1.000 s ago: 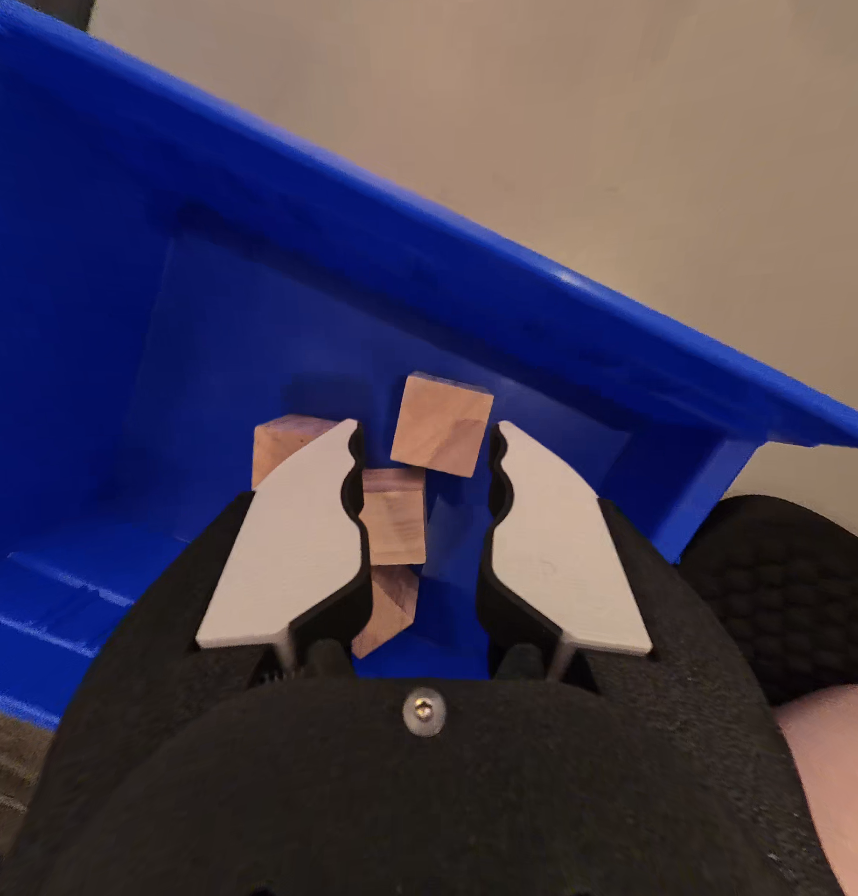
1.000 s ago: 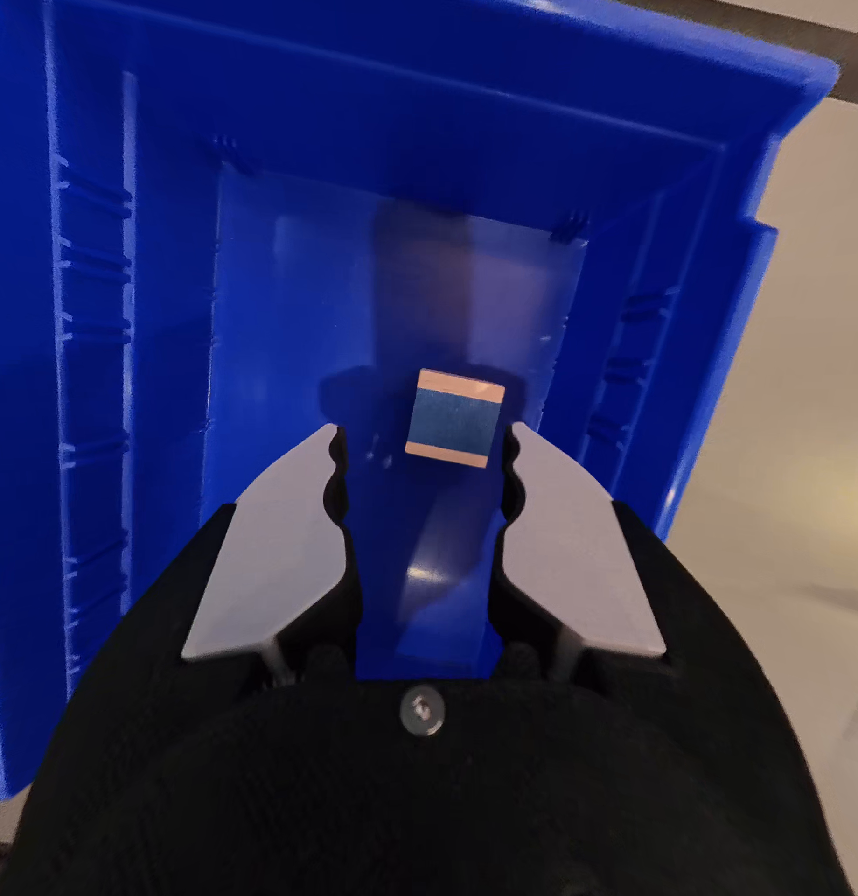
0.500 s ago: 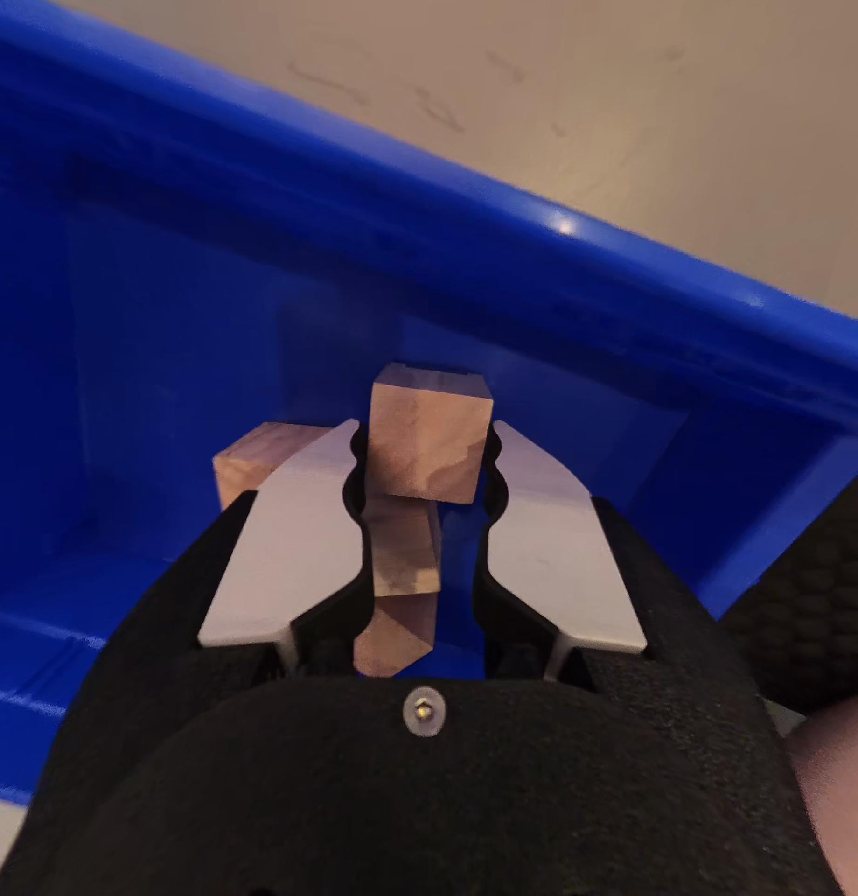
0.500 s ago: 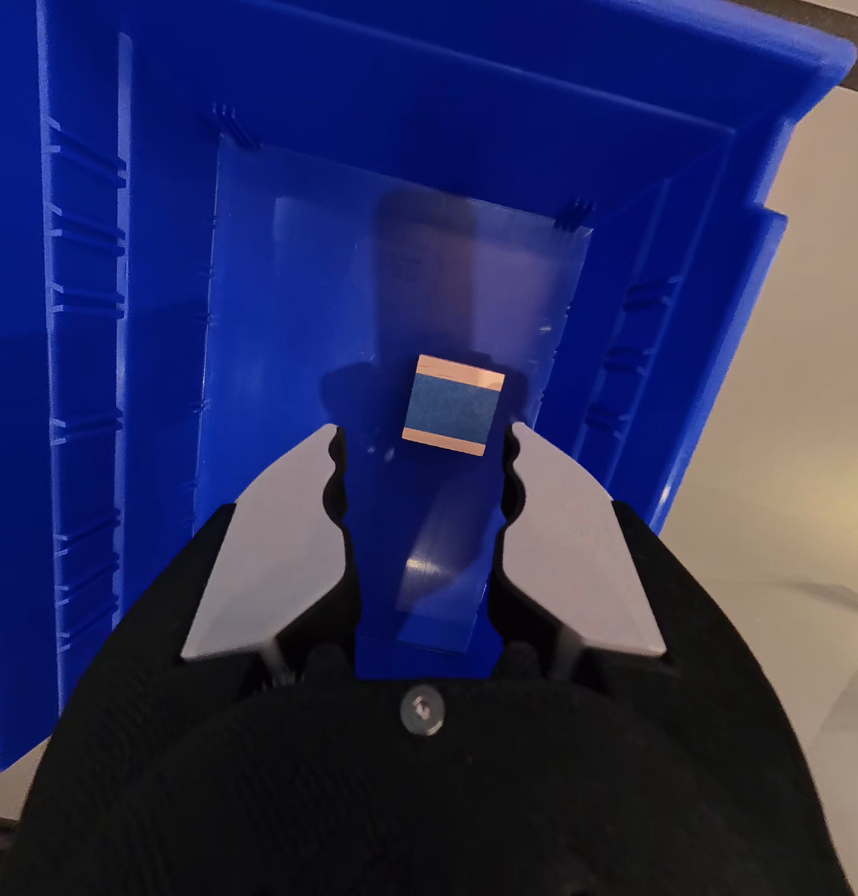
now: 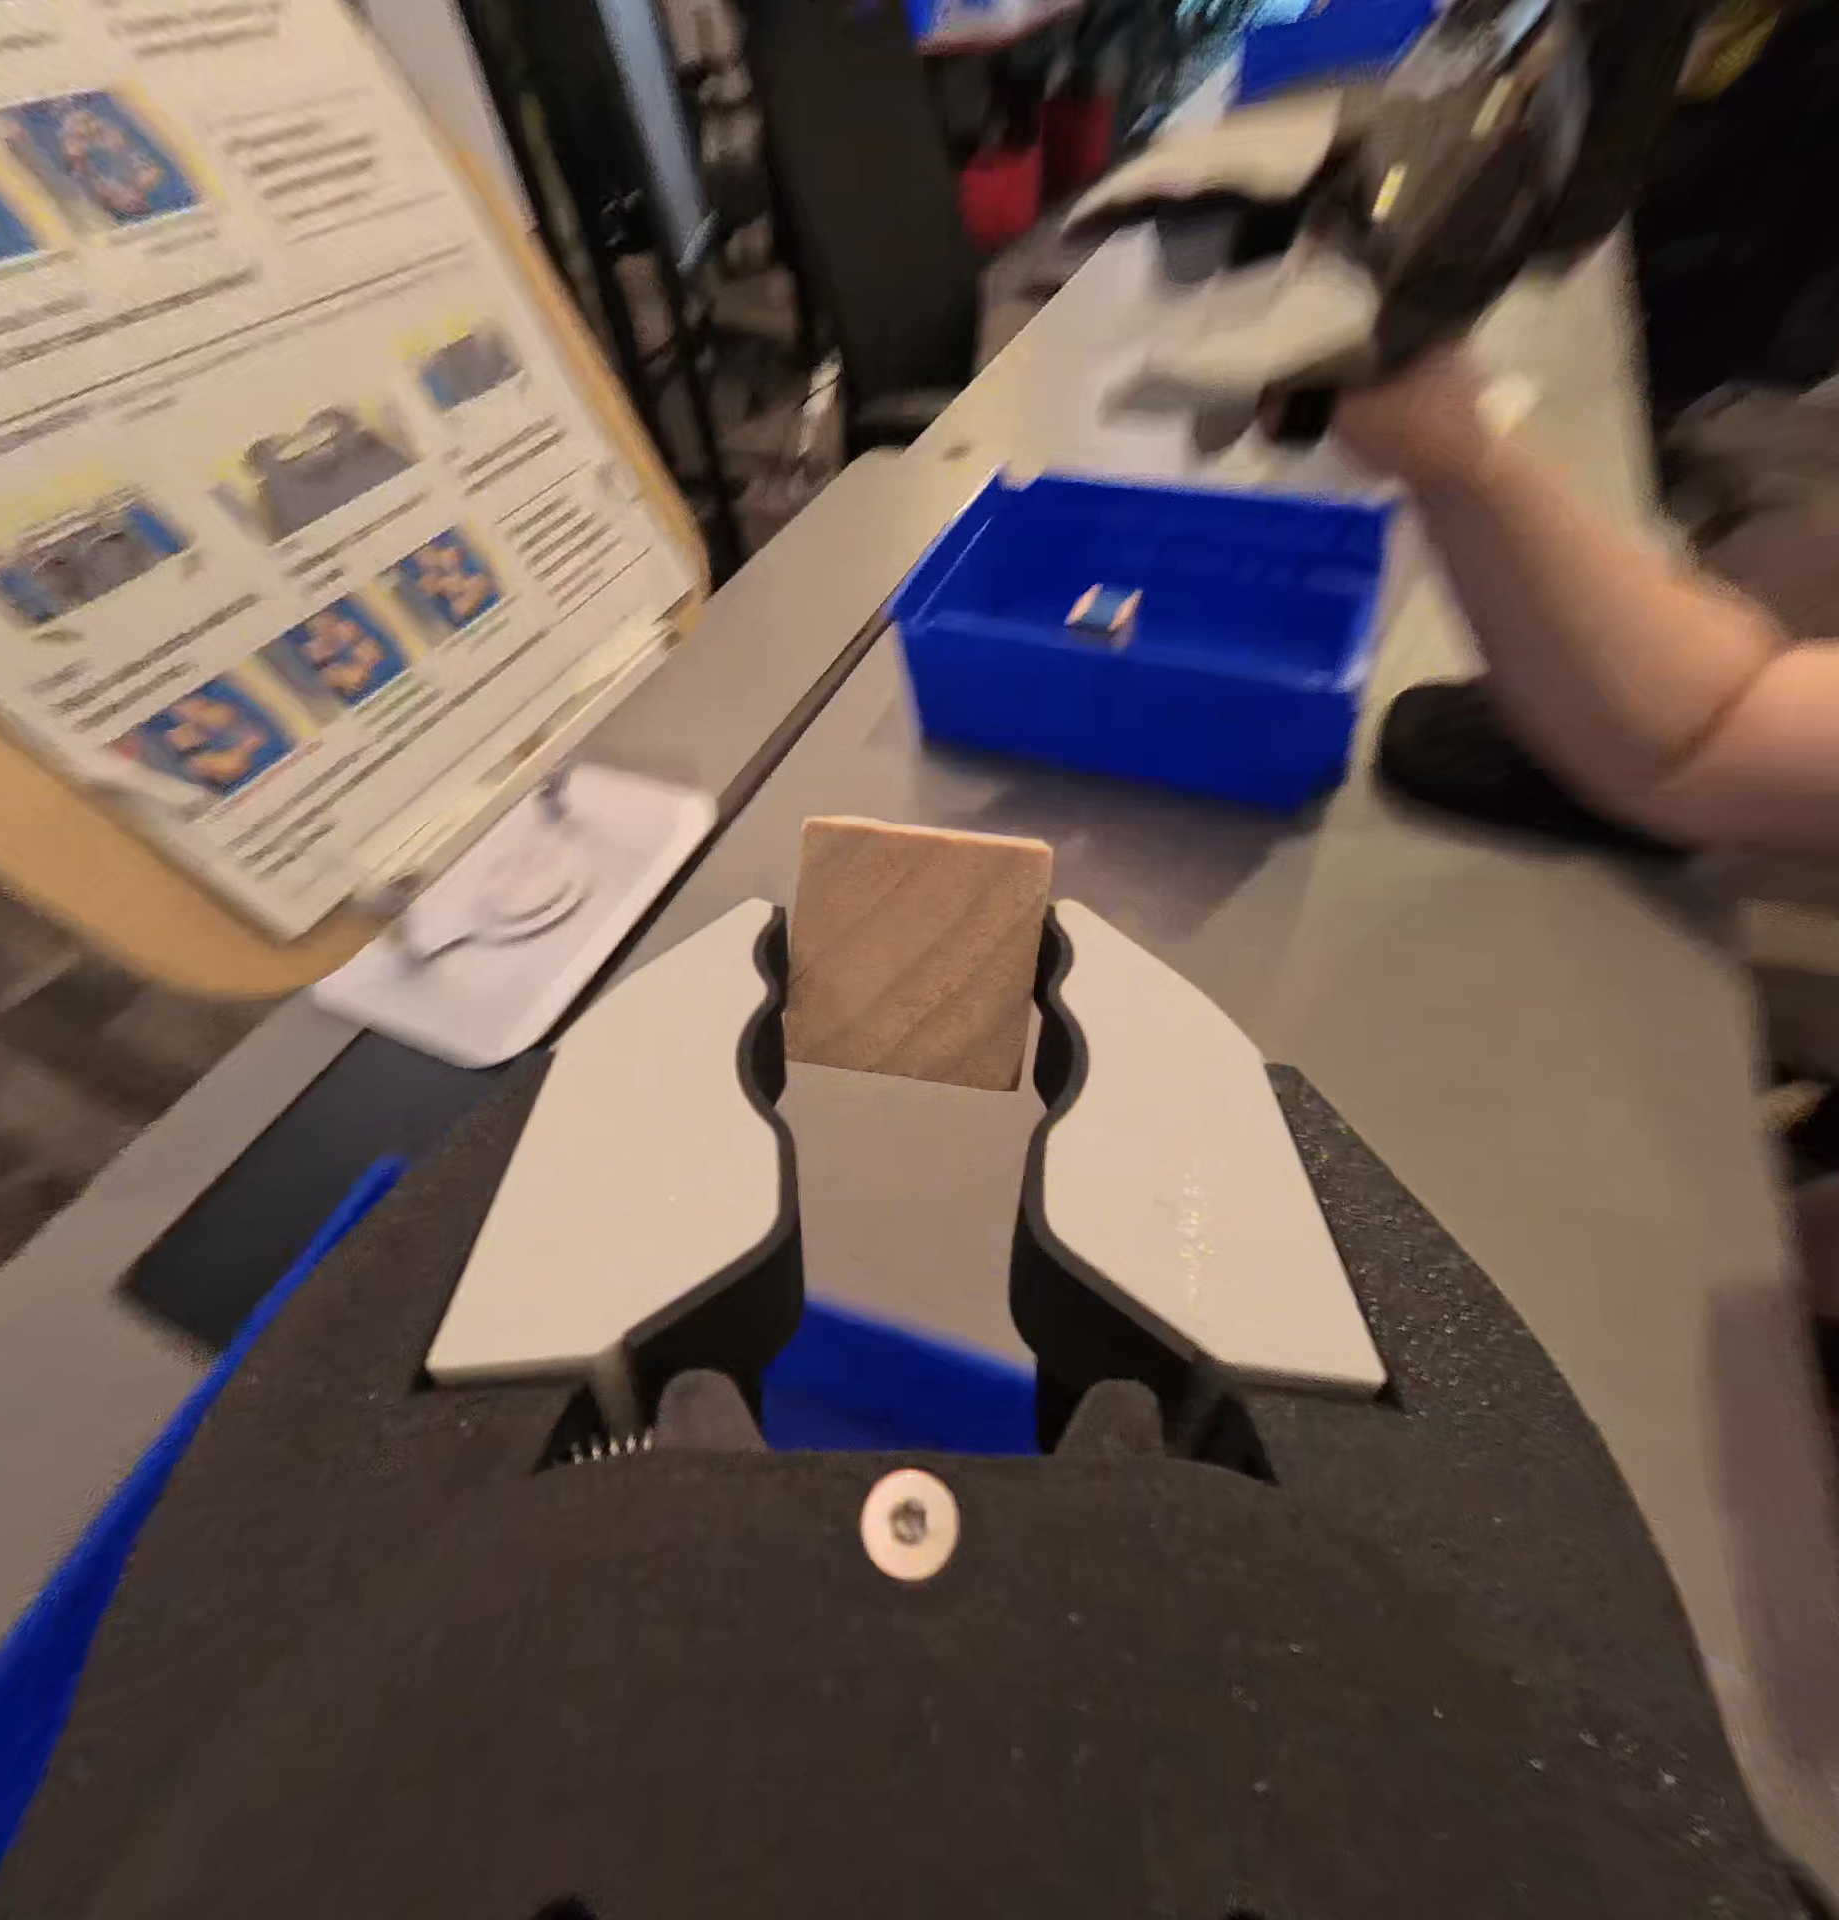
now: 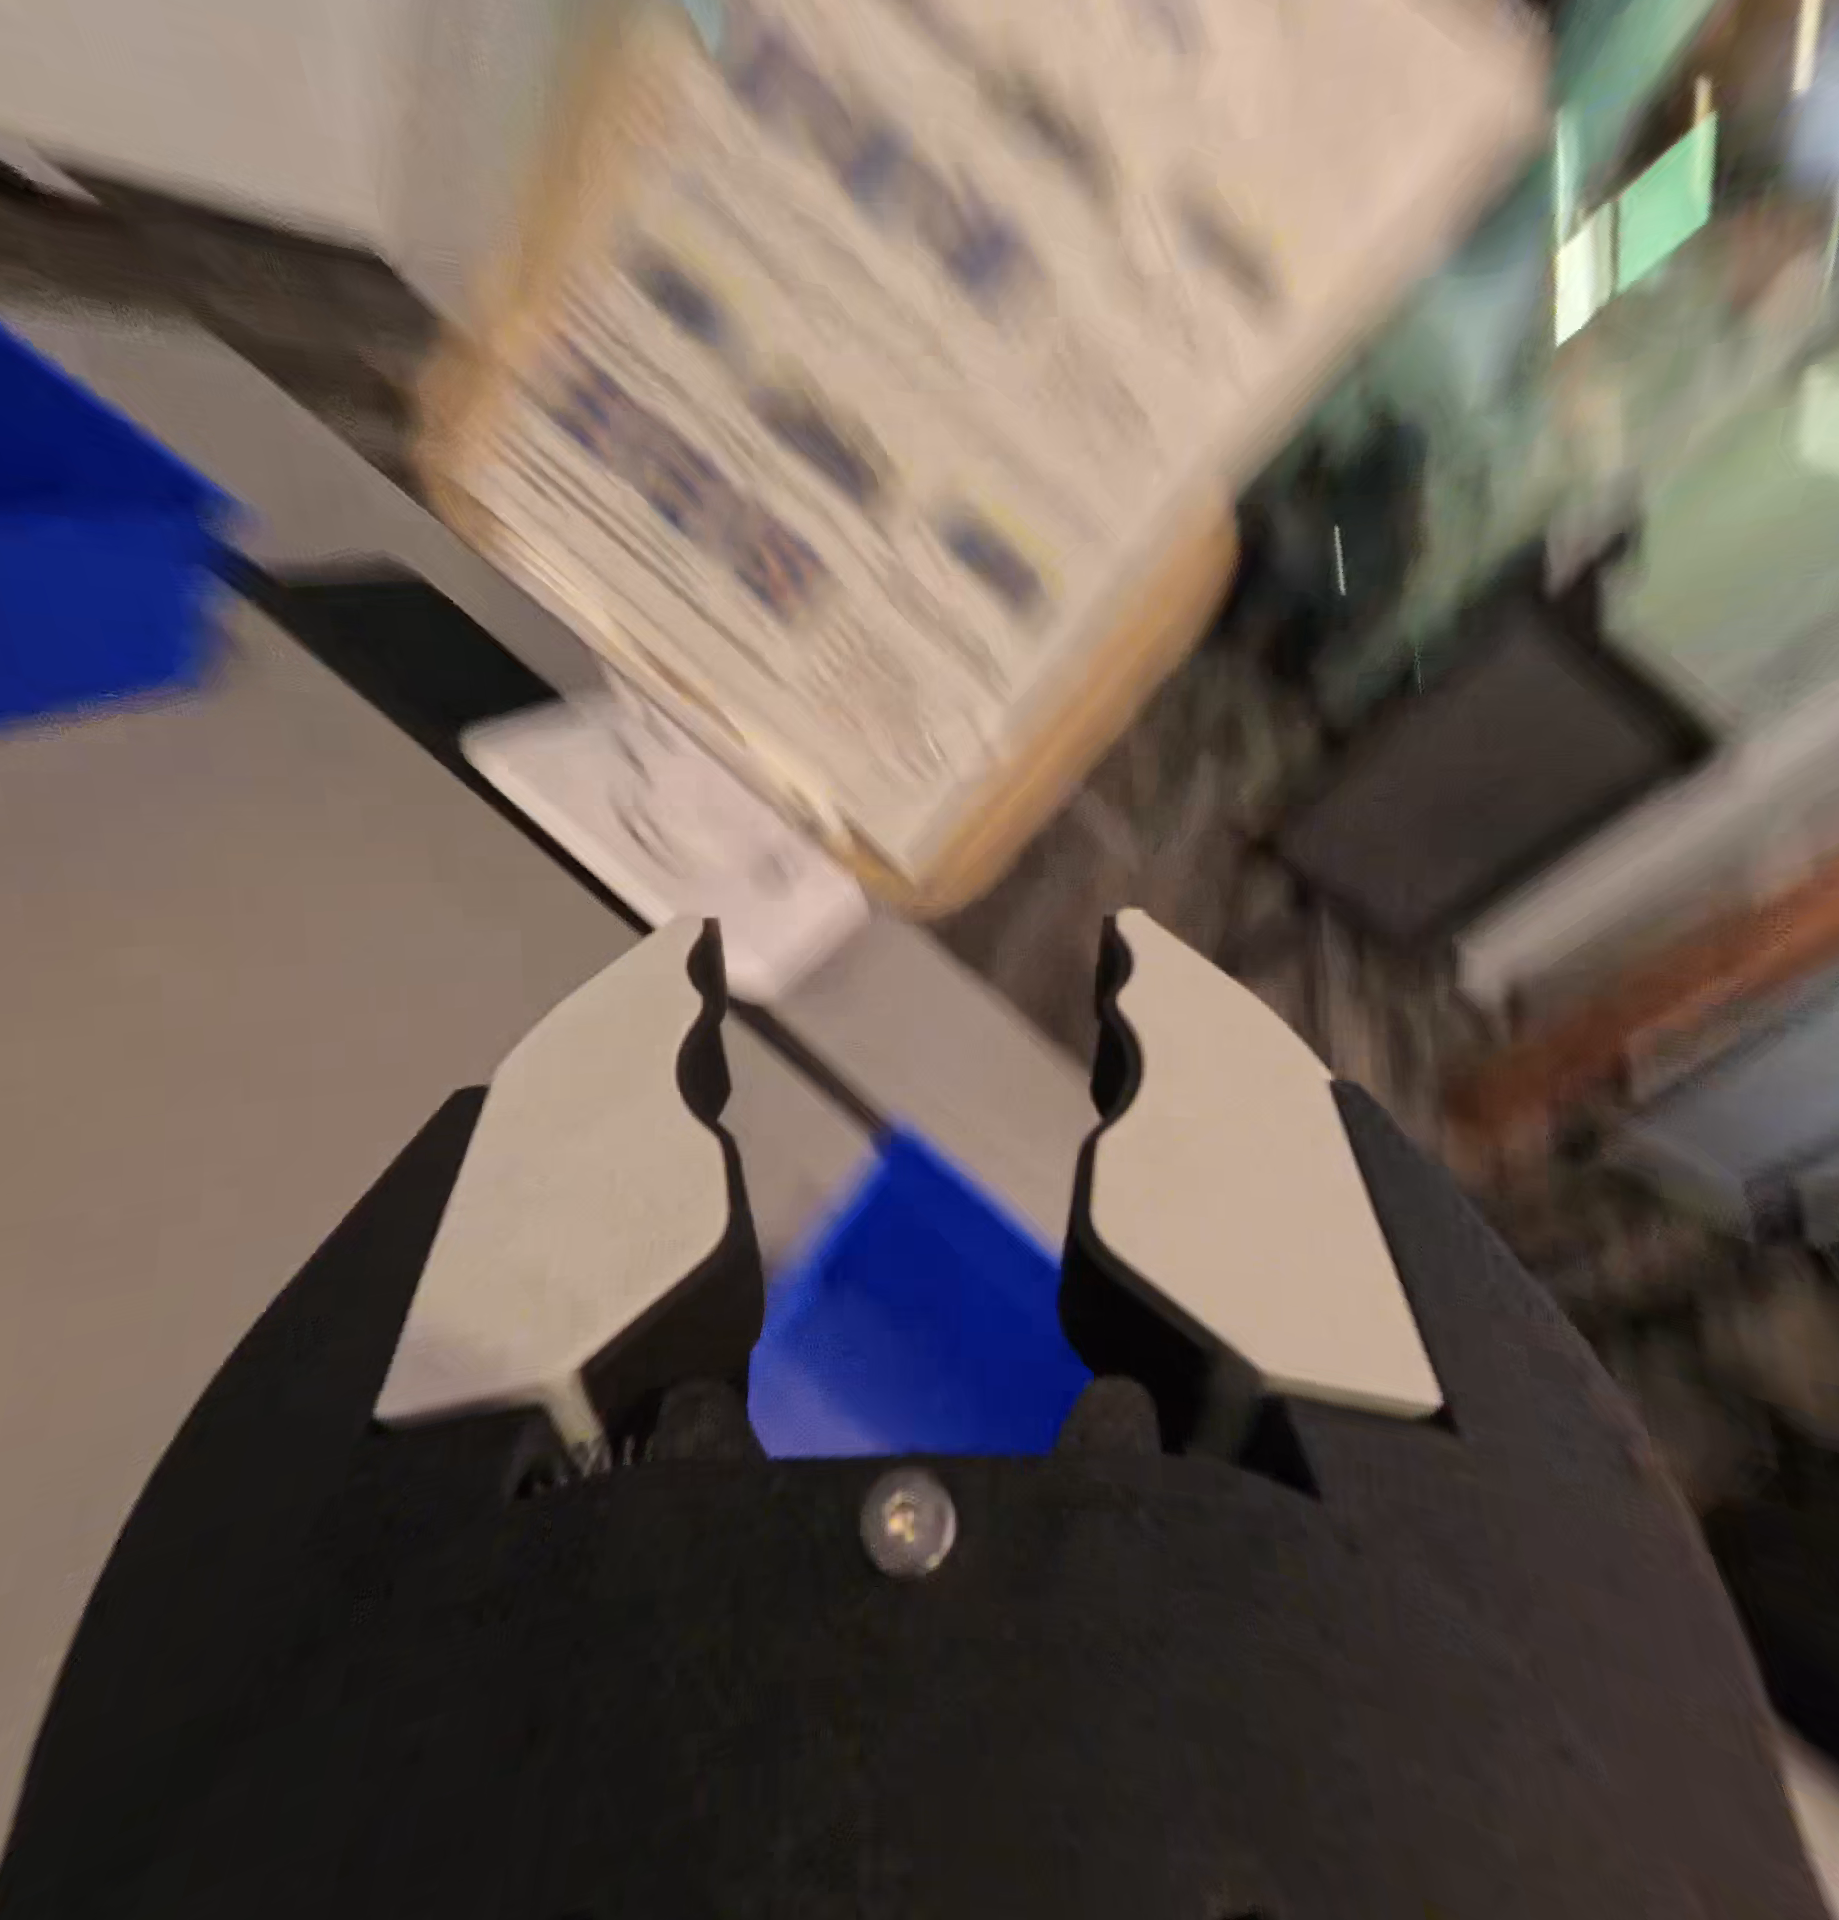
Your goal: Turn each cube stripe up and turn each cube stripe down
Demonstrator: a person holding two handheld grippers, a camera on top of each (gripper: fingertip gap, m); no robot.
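Note:
My left gripper (image 5: 913,951) is shut on a plain wooden cube (image 5: 917,954), both pads pressed on its sides, and holds it in the air above the grey table (image 5: 1414,1091). No stripe shows on the face towards me. Farther off stands a blue bin (image 5: 1133,675) with one blue-striped cube (image 5: 1102,613) inside. The other gripper (image 5: 1434,208) shows blurred at the top right, held by a person's arm. In the right wrist view my right gripper (image 6: 910,966) is open and empty, up in the air over the table edge.
An instruction board (image 5: 250,436) on a white base (image 5: 541,914) stands at the left; it also shows in the right wrist view (image 6: 894,416). A blue bin's edge (image 5: 167,1455) lies under my left gripper. A blue bin part (image 6: 63,540) shows at the left of the right wrist view. A person's forearm (image 5: 1621,675) reaches over the table.
My left gripper closed on a wooden cube in the bin and lifted it out. My right gripper rose away from the bin with the striped cube and opened a little wider.

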